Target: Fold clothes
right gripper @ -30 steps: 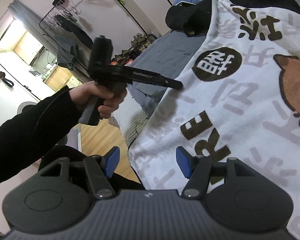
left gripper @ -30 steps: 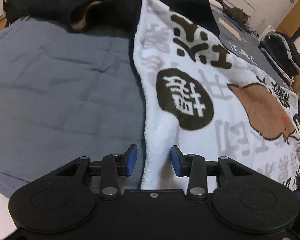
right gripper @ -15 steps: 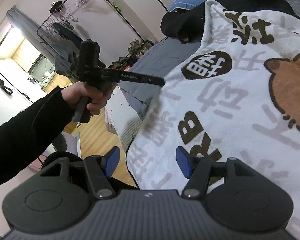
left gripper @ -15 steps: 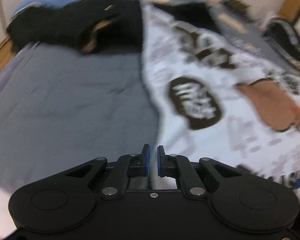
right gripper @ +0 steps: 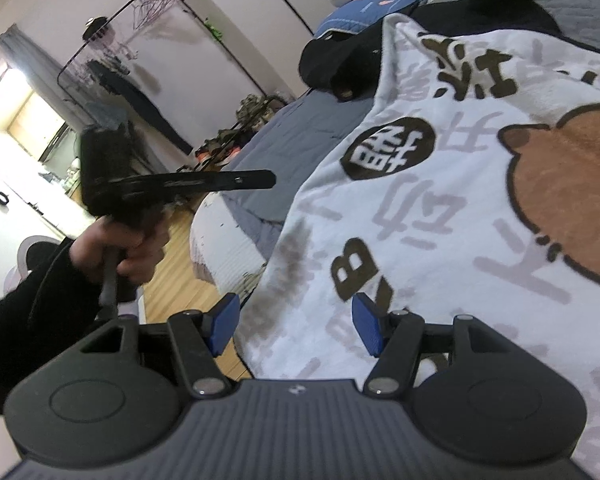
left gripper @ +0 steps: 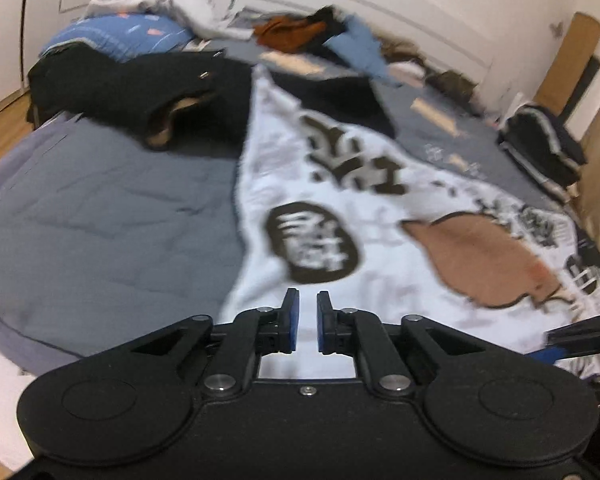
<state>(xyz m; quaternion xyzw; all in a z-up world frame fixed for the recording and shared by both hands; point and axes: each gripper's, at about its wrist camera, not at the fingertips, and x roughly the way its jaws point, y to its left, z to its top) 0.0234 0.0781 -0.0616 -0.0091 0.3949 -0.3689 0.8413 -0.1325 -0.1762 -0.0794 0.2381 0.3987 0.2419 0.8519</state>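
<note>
A white fleece blanket (left gripper: 380,216) with dark characters and a brown animal print lies spread on the grey bed (left gripper: 100,216). It also shows in the right wrist view (right gripper: 440,208). My left gripper (left gripper: 304,320) is nearly shut with a narrow gap, raised above the blanket's near left edge; nothing shows between the pads. In the right wrist view the left gripper (right gripper: 260,179) hangs in the air off the blanket's edge. My right gripper (right gripper: 296,326) is open over the blanket's near corner.
A black garment (left gripper: 140,92) lies at the blanket's far left corner. A blue pillow (left gripper: 116,36) and a heap of clothes (left gripper: 316,32) sit at the head of the bed. A dark folded stack (left gripper: 540,148) is at the right. Wooden floor (right gripper: 172,276) and a clothes rack (right gripper: 140,60) are left.
My left gripper went from open at the blanket's edge to nearly shut, then rose and pulled back. The blanket's near edge shifted slightly. My right gripper stayed open.
</note>
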